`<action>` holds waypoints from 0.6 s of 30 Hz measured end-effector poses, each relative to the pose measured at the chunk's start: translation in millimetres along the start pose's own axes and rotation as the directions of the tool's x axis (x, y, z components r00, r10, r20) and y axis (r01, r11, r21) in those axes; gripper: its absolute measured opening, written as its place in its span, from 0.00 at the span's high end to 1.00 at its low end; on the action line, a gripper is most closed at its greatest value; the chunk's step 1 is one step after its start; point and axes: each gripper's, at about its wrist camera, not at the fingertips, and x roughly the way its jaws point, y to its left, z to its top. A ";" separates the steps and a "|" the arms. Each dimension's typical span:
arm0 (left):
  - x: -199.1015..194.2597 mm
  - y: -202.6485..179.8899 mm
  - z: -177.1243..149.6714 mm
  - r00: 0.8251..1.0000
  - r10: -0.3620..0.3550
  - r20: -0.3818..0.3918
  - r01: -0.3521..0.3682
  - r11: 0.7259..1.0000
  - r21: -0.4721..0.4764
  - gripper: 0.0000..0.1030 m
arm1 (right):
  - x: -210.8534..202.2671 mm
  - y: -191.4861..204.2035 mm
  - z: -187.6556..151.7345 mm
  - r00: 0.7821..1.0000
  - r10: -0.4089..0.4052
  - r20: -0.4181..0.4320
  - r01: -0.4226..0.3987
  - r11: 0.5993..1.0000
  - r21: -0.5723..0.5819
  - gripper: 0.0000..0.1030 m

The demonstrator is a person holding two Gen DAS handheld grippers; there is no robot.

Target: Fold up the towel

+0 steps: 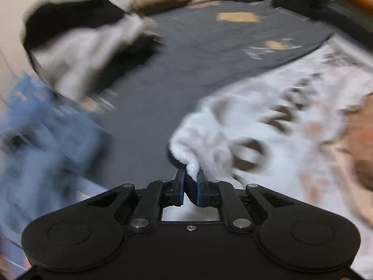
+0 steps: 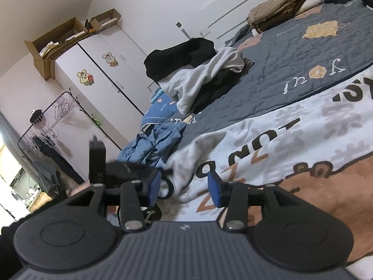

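Note:
A white towel (image 1: 275,126) with dark letters and brown patches lies spread on the bed, filling the right of the left wrist view. My left gripper (image 1: 189,177) is shut on a bunched corner of it, which rises from the grey quilt (image 1: 186,56). In the right wrist view the same towel (image 2: 291,144) spreads across the lower right. My right gripper (image 2: 185,186) is open just above the towel's near-left part, blue pads (image 2: 155,187) wide apart with nothing between them. The left gripper's black body (image 2: 116,165) shows at the towel's left corner.
A pile of black and white clothes (image 2: 198,70) and blue garments (image 2: 153,144) lie at the bed's left side. Folded brown clothes (image 2: 277,9) sit at the far end. A white wardrobe (image 2: 100,70) with cardboard boxes on top and a clothes rack (image 2: 46,121) stand beyond the bed.

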 end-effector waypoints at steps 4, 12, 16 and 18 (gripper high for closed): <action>8.3 37.0 54.0 0.968 0.252 0.026 -0.253 0.965 0.065 0.91 | 1.6 -3.0 1.2 1.000 -0.008 0.001 0.008 1.000 0.001 0.58; 38.4 77.5 152.8 0.907 0.411 0.098 -0.416 0.909 0.035 0.91 | 7.5 -21.2 9.2 0.999 -0.038 0.012 0.038 0.999 0.030 0.57; 57.3 78.8 179.7 0.890 0.442 0.112 -0.446 0.895 0.006 0.91 | 6.1 -31.0 16.2 0.997 -0.062 0.054 0.060 0.997 0.052 0.57; 66.4 80.0 191.7 0.883 0.456 0.115 -0.457 0.889 -0.014 0.91 | 3.6 -35.9 19.7 0.994 -0.074 0.078 0.069 0.995 0.065 0.57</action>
